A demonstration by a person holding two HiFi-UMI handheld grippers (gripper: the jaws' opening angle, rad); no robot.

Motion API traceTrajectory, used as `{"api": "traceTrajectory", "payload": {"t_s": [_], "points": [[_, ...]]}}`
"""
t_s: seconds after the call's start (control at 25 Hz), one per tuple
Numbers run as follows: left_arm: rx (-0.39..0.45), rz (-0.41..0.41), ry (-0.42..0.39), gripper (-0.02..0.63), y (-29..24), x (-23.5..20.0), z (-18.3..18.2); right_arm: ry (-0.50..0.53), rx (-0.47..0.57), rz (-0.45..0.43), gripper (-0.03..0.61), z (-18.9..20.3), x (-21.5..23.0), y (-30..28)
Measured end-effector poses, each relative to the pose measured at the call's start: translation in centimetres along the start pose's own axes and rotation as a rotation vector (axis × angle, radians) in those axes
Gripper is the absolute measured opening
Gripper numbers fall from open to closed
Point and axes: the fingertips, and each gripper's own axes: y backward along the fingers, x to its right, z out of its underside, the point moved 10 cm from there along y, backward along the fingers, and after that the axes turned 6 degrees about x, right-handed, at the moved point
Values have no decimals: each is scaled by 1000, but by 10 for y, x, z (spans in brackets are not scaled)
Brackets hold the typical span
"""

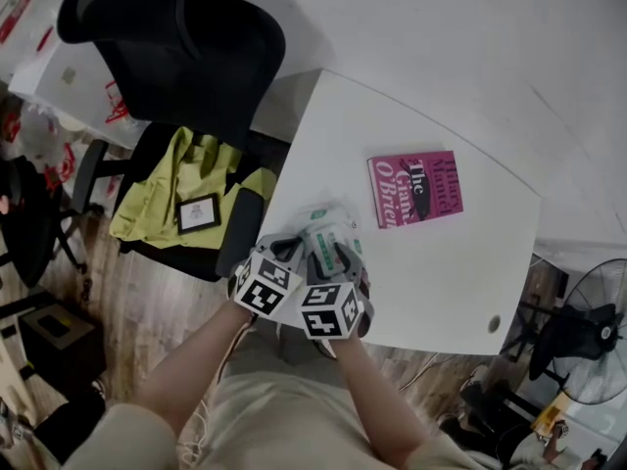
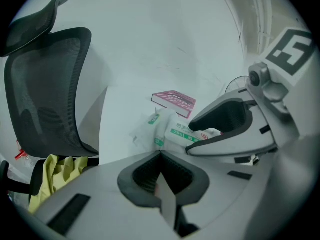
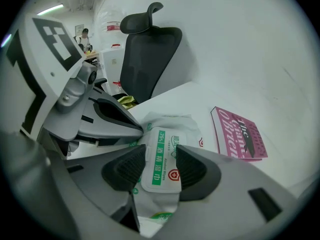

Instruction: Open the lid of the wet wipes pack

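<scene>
Closest to the person, the left claw [image 2: 161,176] is pressed together on a thin pale strip [image 2: 167,204]. This is most likely the edge of the soft white and green wet wipes pack [image 1: 326,225], and I judge that the claw holds it there so the pack does not slide. Just beside it the right claw [image 3: 160,168] stands spread. The pack's white rectangular lid [image 3: 162,151] is between its pads but is not squeezed, as if the claw looks for the lid's edge. The pack lies near the front edge of the white tabletop [image 1: 431,282], under both claws. Farther off, well apart, lies a pink paperback book [image 1: 414,188]. From above, the marker cubes [image 1: 266,284] cover the pack's near end. I cannot find the lid's lifting tab in any view.
</scene>
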Motion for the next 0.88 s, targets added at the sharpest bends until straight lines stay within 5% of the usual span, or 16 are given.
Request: {"api": "traceTrajectory", "payload": {"t_s": [0.48, 0.88], "points": [[-4, -4, -35, 21, -3, 3, -1, -66, 98, -52, 86, -8, 10, 21], [-6, -5, -34, 21, -3, 2, 1, -86, 165, -29, 54, -14, 39, 37]]}}
